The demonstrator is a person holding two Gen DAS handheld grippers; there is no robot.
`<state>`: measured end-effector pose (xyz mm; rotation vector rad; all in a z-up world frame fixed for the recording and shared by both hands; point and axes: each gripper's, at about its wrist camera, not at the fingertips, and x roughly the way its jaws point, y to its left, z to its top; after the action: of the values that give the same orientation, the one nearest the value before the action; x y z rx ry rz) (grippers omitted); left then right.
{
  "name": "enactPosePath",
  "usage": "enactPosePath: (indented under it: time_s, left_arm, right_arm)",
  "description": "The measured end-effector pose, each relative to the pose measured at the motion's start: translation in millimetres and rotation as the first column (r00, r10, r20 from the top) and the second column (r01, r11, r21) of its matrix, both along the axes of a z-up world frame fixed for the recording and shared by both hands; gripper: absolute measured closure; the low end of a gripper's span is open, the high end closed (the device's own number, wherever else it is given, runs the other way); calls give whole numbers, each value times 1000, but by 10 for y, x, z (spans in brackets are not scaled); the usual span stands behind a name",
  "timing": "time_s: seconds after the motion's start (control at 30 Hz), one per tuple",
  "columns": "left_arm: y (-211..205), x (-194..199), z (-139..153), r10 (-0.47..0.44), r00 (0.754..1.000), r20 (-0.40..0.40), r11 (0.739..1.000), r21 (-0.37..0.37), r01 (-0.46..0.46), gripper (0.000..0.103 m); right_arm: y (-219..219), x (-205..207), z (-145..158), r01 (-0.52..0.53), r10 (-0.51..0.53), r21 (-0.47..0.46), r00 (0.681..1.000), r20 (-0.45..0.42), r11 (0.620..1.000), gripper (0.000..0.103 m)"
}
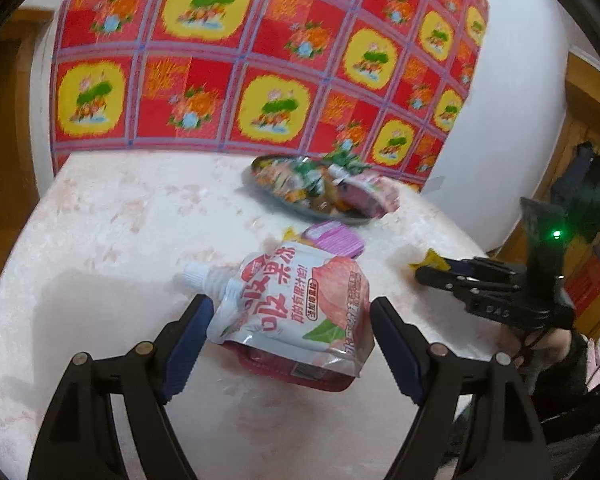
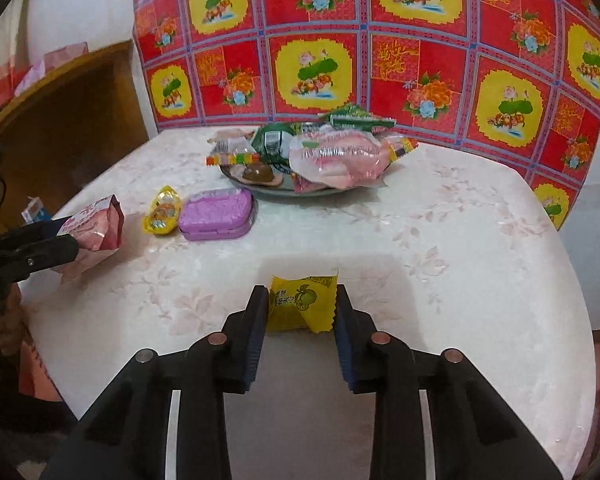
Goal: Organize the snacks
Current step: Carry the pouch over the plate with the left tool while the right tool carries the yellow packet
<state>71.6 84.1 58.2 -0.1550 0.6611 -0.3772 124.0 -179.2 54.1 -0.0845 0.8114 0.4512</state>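
Beside the plate: loose snacks lay on the table (image 2: 440,240), short of the plate (image 2: 260,186) that already carried a heap of packets.
Landmark: the plate stood at the table's far edge, against the red patterned cloth (image 2: 380,40).
Right gripper (image 2: 302,306): pressed together on the yellow candy packet (image 2: 300,300), pads touching both edges; packet well nearer than the plate, apparently gripped for transfer onto it.
Left gripper (image 1: 292,328): spread wide, straddling the peach jelly pouch (image 1: 296,300); pads stood clear of its sides, so no grip yet.
Pouch position: near side of the plate, lying partly over a red packet (image 1: 300,372).
Left view only: pouch print and spout.
Right view only: purple tin (image 2: 218,214) and small yellow sweet (image 2: 162,216), just before the plate.
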Motion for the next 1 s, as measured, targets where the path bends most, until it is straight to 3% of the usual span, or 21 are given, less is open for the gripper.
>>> enactPosePath:
  time_s: [0.17,0.37,0.47,0.63,1.0]
  left_arm:
    - [-199,69,406,-43,996,81,988,152,31,19]
    - [-432,684,584,-111,989,97,959,273,81,19]
    - [-525,1071,543,-150,988,40,956,259,135,19]
    - [-741,1462,422,-175,985,9,943,289,165,19]
    - [-781,1701,209,-163,987,9,950,271,154,18]
  right_arm:
    - [-63,71,262,-24,23,25,997,75,999,70]
    - [-27,489,551,-29,29,-2,990,136,1000,70]
    - [38,750,570,-34,33,3,993,117,999,70]
    - [173,1122,534,-39,38,14,996,85,999,70]
    - [353,1327,429,-80,80,-4,993,81,997,70]
